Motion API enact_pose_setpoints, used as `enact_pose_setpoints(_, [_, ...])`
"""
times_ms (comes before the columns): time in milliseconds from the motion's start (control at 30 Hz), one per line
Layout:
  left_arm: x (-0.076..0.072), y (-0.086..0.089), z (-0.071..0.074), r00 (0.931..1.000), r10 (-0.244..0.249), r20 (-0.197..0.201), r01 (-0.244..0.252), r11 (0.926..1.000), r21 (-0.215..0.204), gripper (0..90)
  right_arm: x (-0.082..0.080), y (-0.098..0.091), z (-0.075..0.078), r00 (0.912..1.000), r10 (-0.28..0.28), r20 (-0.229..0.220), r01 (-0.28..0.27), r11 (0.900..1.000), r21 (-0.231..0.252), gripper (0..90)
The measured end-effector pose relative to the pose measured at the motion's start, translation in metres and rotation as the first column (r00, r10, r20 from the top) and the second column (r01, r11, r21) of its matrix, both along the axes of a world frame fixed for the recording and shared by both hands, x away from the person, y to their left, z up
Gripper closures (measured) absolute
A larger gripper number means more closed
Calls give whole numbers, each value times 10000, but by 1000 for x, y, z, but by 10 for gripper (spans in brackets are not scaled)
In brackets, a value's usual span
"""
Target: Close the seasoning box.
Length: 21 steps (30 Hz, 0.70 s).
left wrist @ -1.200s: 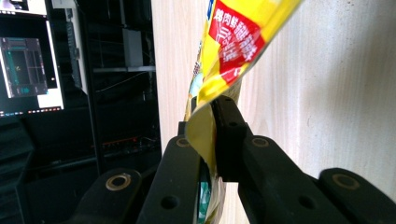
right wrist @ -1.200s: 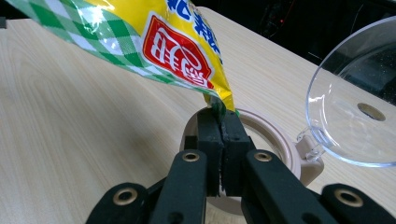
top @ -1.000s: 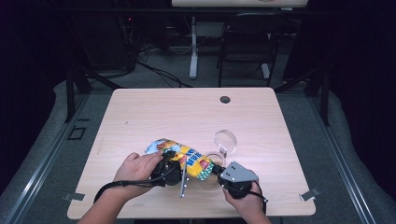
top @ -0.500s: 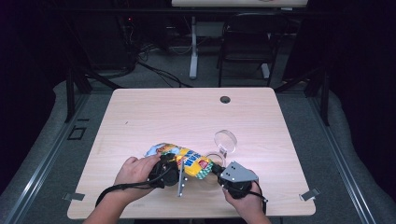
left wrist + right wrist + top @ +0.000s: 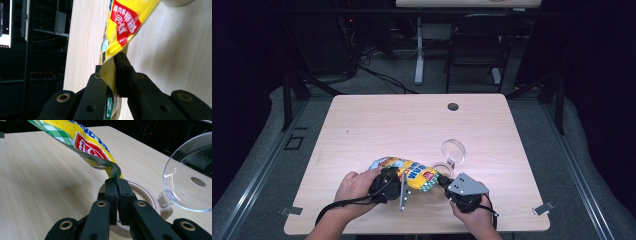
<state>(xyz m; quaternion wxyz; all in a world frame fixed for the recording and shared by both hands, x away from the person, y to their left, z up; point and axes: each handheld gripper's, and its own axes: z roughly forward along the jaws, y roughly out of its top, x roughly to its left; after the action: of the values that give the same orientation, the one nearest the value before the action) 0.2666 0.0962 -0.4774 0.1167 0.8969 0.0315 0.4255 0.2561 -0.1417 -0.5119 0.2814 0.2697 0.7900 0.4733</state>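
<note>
Both grippers pinch the yellow snack bag above the wooden table: the left gripper clamps one edge of the bag, the right gripper clamps its green-checked corner. Just beside that corner sits a beige container, its clear hinged lid standing open.

Yellow packet with red label, green-checked edge; clear lid

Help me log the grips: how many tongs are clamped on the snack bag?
2: the left tongs pinch one edge of the snack bag, and the right tongs pinch its opposite corner, above a container with a clear lid.
</note>
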Motion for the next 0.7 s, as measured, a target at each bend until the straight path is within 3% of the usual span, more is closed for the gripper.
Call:
enact_pose_setpoints(267, [0, 3, -2, 10000, 18, -83, -20, 9999, -167, 880, 0, -1, 0, 10000, 35, 9, -35, 9997, 239, 856])
enact_pose_setpoints(467, [1, 6, -3, 9992, 99, -377, -116, 9988, -471, 880, 0, -1, -1, 10000, 61, 59, -63, 9994, 326, 799])
enact_pose_setpoints(700, [5, 11, -5, 9961, 160, -868, -268, 9918, -1247, 880, 1, 0, -2, 10000, 61, -1, -61, 9996, 258, 719])
